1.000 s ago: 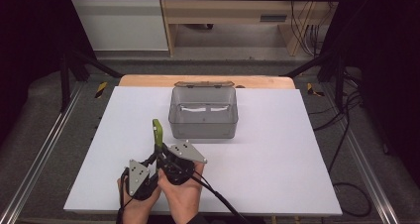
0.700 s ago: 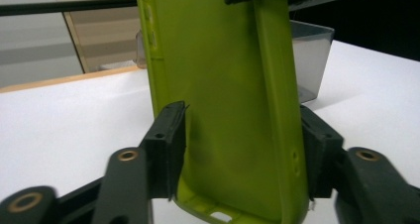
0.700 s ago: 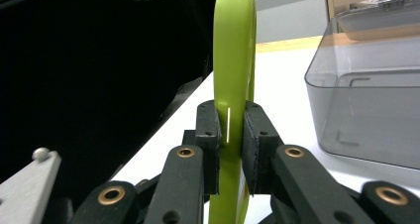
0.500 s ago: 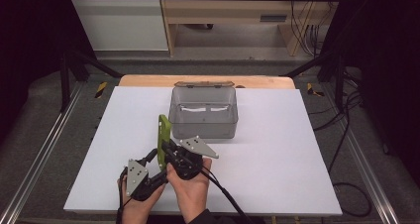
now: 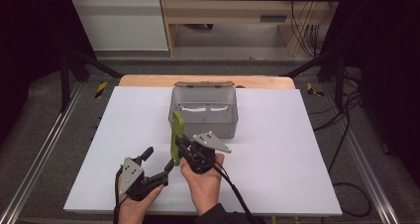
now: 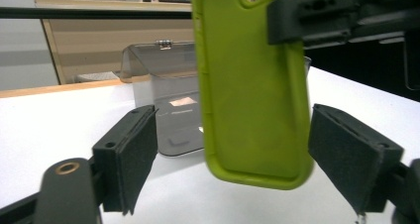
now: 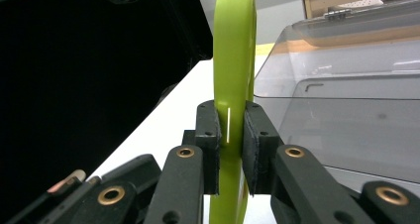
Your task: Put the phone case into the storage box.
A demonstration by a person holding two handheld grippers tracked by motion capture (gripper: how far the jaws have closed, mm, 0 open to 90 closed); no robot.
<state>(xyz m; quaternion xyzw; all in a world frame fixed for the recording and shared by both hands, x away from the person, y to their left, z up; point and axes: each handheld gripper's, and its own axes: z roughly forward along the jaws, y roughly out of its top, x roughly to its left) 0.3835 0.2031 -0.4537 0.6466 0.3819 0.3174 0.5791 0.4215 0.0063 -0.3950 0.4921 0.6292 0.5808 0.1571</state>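
A lime-green phone case [image 5: 176, 130] stands upright on edge above the white table, in front of the grey see-through box [image 5: 204, 126]. My right gripper [image 5: 178, 149] is shut on the case's lower edge; in the right gripper view the pads [image 7: 208, 135] press on both sides of the case [image 7: 234, 50]. My left gripper [image 5: 159, 158] sits lower left of it, open. Its jaws have just been opening. In the left gripper view the case [image 6: 247, 95] hangs between the left gripper's [image 6: 233, 154] pads with gaps on both sides.
The box [image 6: 148, 60] has its lid tipped back and stands at the table's far middle, close behind the case. The white table top [image 5: 277, 149] stretches to the right and left of the hands. A wooden strip [image 5: 148, 80] runs along the far edge.
The left jaws have opened and let go of the green case. The right gripper has carried the case to the right, toward the box's front. The left hand stayed put.
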